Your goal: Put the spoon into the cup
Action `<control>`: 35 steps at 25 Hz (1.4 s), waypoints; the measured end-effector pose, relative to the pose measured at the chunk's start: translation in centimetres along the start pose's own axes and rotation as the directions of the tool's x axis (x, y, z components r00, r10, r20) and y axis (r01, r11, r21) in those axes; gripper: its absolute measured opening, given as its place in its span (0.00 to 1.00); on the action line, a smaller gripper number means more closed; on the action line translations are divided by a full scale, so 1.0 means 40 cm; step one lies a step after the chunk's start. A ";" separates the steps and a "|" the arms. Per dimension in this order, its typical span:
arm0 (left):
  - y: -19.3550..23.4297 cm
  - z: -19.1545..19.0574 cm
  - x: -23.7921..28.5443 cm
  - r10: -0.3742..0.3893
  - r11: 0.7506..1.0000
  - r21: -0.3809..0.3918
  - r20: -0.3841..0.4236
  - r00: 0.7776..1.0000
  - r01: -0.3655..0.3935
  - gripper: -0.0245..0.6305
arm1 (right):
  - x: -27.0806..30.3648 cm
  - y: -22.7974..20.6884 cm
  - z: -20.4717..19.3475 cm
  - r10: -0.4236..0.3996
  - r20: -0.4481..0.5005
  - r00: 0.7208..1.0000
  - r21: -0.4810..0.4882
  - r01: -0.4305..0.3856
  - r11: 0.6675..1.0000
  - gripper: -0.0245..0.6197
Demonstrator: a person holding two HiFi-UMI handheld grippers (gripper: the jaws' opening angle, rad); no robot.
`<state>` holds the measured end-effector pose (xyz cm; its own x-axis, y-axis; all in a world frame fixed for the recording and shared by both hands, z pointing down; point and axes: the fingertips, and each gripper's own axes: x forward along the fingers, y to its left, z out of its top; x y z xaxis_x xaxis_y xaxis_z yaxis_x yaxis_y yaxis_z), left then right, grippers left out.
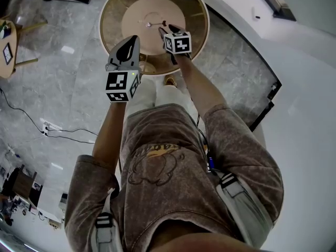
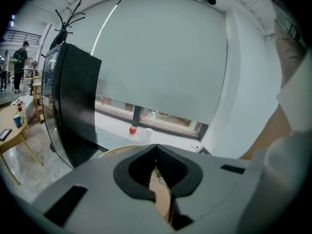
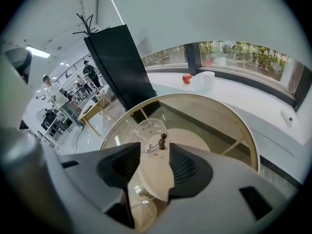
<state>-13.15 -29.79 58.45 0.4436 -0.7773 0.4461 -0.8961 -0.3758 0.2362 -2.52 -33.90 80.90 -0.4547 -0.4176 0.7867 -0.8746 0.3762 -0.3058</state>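
Round bench (image 1: 109, 19) has a tan wooden rim and a pale beige centre. The cup (image 3: 148, 130) is clear glass; the spoon (image 3: 162, 139) shows a dark brown tip. The left gripper (image 2: 156, 147) and right gripper (image 3: 150, 152) are grey with black pads and black-and-white square markers. The floor (image 1: 63, 77) is grey marble with white veins.

The person wears a mottled brown short-sleeved T-shirt (image 1: 173, 140) with a cartoon print (image 1: 152, 161) on the chest, pale grey straps (image 1: 239, 193) with black buckles, and white trousers (image 1: 155, 96). The grey left gripper (image 1: 132, 42) and the right gripper (image 1: 166, 29) each carry a black-and-white marker cube (image 1: 122, 85).
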 end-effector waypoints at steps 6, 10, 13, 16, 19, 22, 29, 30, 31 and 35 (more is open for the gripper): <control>-0.016 0.022 -0.007 -0.009 1.000 -0.011 0.013 1.000 0.010 0.06 | -0.063 0.022 0.036 0.011 0.055 0.998 -0.005 -0.010 1.000 0.22; -0.028 0.045 -0.012 -0.021 1.000 -0.002 0.019 1.000 0.021 0.06 | -0.115 0.059 0.067 0.042 0.076 0.996 -0.024 -0.041 0.999 0.12; -0.044 0.066 -0.024 -0.037 0.999 0.008 0.021 0.999 0.037 0.06 | -0.164 0.089 0.093 0.058 0.098 0.994 -0.050 -0.053 0.997 0.10; -0.054 0.087 -0.046 -0.049 0.999 0.003 0.021 0.999 0.049 0.06 | -0.211 0.119 0.118 0.067 0.120 0.990 -0.069 -0.059 0.996 0.07; -0.067 0.108 -0.066 -0.053 0.999 0.001 0.022 0.998 0.053 0.06 | -0.263 0.140 0.146 0.072 0.145 0.987 -0.085 -0.060 0.995 0.07; -0.076 0.136 -0.083 -0.063 0.998 0.001 0.030 0.998 0.063 0.06 | -0.319 0.160 0.189 0.070 0.187 0.980 -0.094 -0.053 0.994 0.07; -0.123 0.199 -0.120 -0.104 0.994 0.025 0.037 0.994 0.103 0.06 | -0.508 0.244 0.296 0.129 0.335 0.933 -0.153 -0.081 0.985 0.07; -0.130 0.210 -0.125 -0.109 0.994 0.031 0.040 0.993 0.108 0.06 | -0.536 0.255 0.309 0.137 0.359 0.923 -0.157 -0.085 0.984 0.07; -0.136 0.222 -0.132 -0.114 0.993 0.034 0.046 0.992 0.113 0.06 | -0.563 0.267 0.323 0.144 0.383 0.912 -0.159 -0.088 0.983 0.07; -0.140 0.271 -0.172 -0.123 0.992 0.040 0.080 0.989 0.120 0.06 | -0.656 0.328 0.381 0.171 0.465 0.869 -0.189 -0.091 0.978 0.07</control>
<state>-11.34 -27.81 44.69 0.5478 -0.7630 0.3432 -0.8362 -0.4863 0.2536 -4.63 -30.61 48.06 -0.6227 -0.6831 0.3816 -0.7819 0.5621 -0.2696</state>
